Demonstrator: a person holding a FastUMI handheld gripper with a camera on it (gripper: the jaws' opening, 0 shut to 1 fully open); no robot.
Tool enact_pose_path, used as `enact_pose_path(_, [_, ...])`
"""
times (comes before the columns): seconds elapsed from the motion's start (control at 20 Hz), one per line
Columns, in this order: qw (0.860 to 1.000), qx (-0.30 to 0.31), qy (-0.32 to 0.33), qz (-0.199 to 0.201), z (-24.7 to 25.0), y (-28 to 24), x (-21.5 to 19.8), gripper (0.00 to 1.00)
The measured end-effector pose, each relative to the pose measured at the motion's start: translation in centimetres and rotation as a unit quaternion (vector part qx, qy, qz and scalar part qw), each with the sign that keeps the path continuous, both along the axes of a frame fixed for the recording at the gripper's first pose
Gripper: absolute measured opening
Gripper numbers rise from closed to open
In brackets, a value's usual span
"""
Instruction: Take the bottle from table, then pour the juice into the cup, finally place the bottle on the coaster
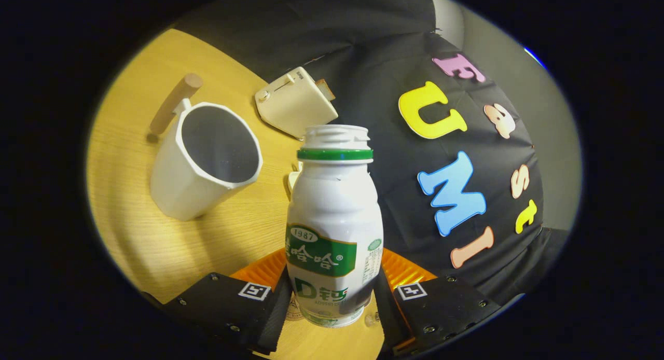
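Now we see the gripper (333, 300) clamped on the uncapped bottle (334, 215), both fingers pressing its lower sides, above the wooden surface (155, 246). The white cup (202, 160) stands beyond, left; a toaster (294, 101) lies farther back.

Hand-held gripper (332, 298) clamps the uncapped bottle (334, 215) beside the cup (205, 160).

The bottle (334, 225) covers most of a small pale object (293, 181) on the table (155, 246) behind its shoulder; that object cannot be identified. The bottle also hides the middle of the orange ribbed piece (399, 269) behind it. The bottle's base obscures a small item (294, 309) by the finger (275, 310). The toaster's (295, 103) far side is hidden. The mug's (205, 160) interior bottom is in shadow.
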State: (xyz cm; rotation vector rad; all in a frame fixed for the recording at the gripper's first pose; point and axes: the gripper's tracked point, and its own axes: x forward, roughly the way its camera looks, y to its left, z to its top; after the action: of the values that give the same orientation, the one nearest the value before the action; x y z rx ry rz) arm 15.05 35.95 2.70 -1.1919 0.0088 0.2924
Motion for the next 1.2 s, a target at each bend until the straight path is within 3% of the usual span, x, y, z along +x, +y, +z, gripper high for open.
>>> enact_pose_path(1.2, [0.984,-0.164,-0.065,0.005,0.7,0.5,1.2,0.73])
